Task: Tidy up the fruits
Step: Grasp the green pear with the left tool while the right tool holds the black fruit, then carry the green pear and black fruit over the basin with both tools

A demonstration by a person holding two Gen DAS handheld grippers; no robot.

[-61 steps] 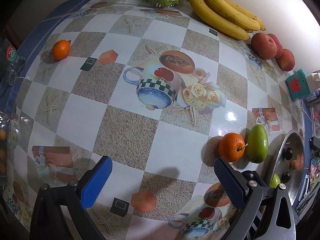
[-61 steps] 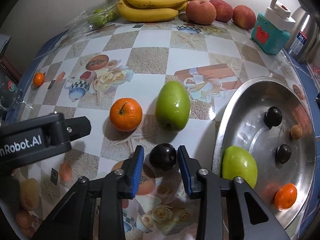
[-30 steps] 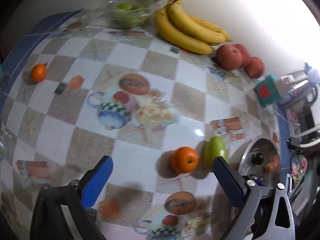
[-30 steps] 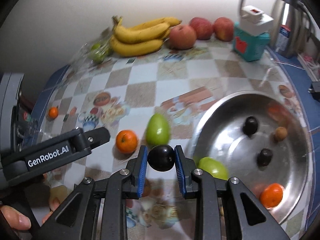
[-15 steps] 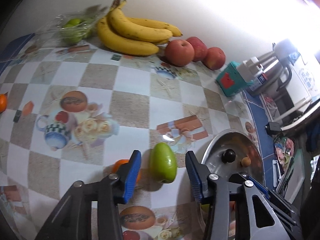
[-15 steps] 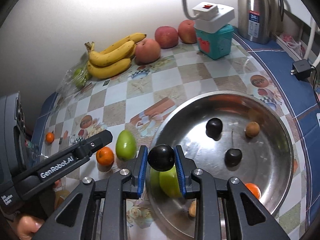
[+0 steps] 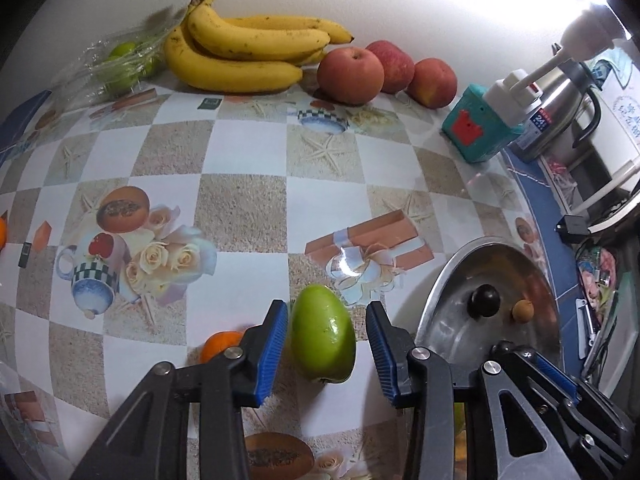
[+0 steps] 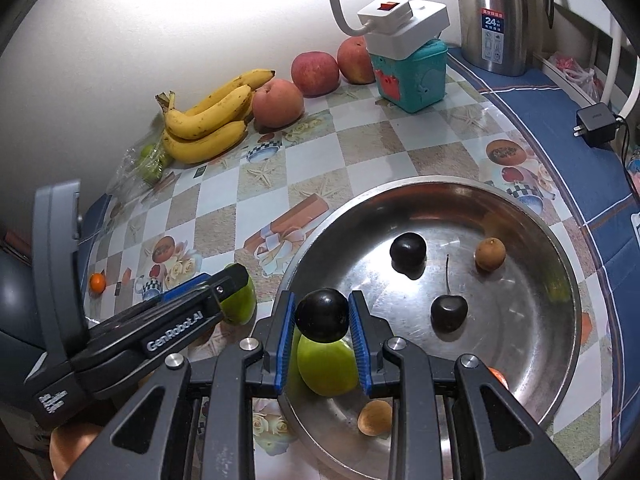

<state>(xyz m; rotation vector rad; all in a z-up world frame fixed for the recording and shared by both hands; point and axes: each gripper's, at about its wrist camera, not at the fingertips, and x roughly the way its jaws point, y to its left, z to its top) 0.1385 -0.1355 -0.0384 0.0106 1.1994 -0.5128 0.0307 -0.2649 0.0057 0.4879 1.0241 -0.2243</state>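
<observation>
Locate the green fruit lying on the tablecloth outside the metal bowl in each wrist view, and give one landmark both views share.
Left wrist: green fruit low centre, between the left gripper pads, which are closing.
Right wrist: green fruit left of centre, mostly hidden behind the left gripper's finger.
Shared landmark: banana bunch by the wall.

"GenRobot.AI" stands in white on the left gripper (image 8: 224, 300); smaller print near its base is too blurred to read. A red-and-blue label on the steel kettle (image 8: 496, 12) shows "24"; its other characters are unreadable.
</observation>
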